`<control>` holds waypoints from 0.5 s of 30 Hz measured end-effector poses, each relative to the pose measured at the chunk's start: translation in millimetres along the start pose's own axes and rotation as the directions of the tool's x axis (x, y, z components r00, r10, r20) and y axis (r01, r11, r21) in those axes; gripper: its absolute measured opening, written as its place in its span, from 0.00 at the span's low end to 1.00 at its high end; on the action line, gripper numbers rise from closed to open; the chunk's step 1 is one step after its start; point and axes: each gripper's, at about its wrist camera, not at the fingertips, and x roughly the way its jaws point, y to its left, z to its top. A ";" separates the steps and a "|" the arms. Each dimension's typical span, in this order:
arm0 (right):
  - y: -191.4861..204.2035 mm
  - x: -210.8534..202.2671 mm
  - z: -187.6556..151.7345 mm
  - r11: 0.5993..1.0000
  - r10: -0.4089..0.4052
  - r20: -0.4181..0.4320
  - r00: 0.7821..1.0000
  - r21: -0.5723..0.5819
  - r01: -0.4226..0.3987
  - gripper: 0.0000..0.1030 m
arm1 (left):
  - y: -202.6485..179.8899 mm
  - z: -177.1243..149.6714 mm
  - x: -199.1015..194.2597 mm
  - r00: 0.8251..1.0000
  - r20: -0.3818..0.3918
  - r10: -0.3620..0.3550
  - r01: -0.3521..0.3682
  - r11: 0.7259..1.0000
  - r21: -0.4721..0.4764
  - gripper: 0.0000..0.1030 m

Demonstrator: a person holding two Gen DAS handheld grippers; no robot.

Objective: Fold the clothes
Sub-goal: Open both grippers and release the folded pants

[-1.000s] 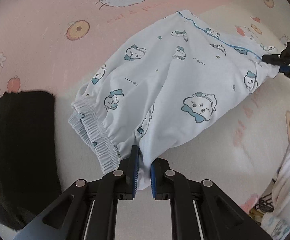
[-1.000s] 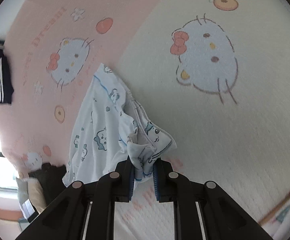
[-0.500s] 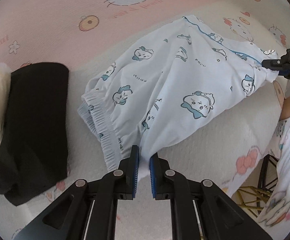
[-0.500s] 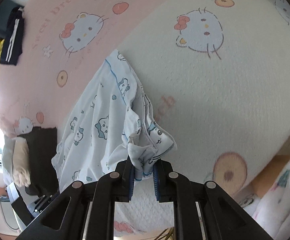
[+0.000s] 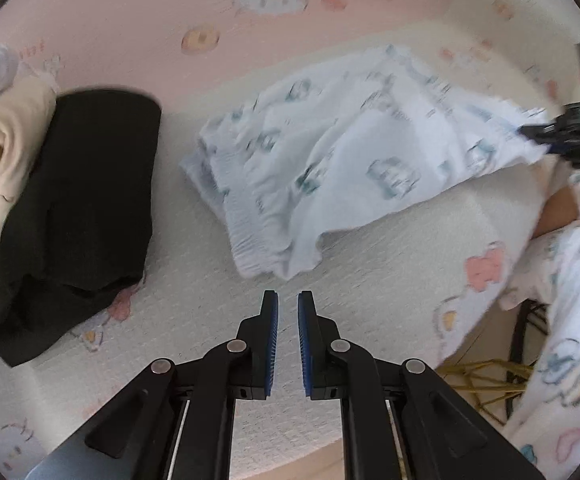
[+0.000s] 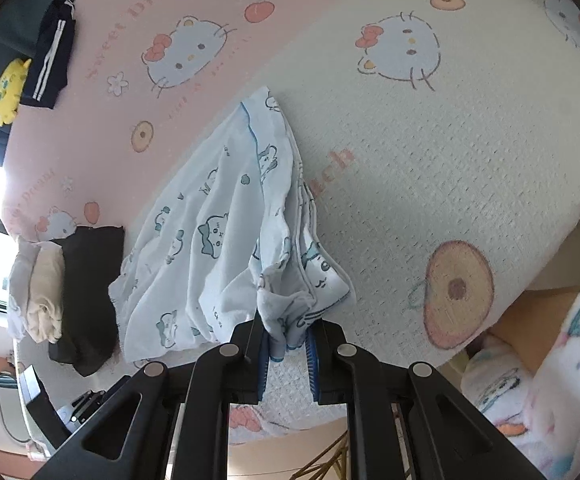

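Note:
Pale blue pyjama shorts (image 5: 330, 160) with a cartoon print lie rumpled on the bed cover (image 5: 370, 280), waistband toward my left gripper. That left gripper (image 5: 288, 300) is shut with nothing between its pads and sits a short way back from the waistband, clear of the cloth. At the far right of the left wrist view my right gripper (image 5: 570, 136) holds the other end. In the right wrist view the right gripper (image 6: 288, 332) is shut on a bunched hem of the shorts (image 6: 210, 240), lifted a little off the cover.
A folded black garment (image 5: 82, 200) and a cream one (image 5: 2, 160) lie stacked left of the shorts. A navy striped garment (image 6: 50, 64) and a yellow plush (image 6: 10, 88) sit far back. A person's patterned sleeve (image 5: 570, 300) is at the right, past the bed edge.
My left gripper has come off the waistband and drawn back; the cloth lies free on the cover. The right gripper still holds the hem and has shifted sideways, stretching the shorts.

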 end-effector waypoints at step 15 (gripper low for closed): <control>81.9 -43.6 -10.3 0.847 -0.192 0.205 0.960 -0.460 0.267 0.69 | -42.3 14.1 -17.4 0.992 0.005 0.125 -0.123 0.970 0.211 0.10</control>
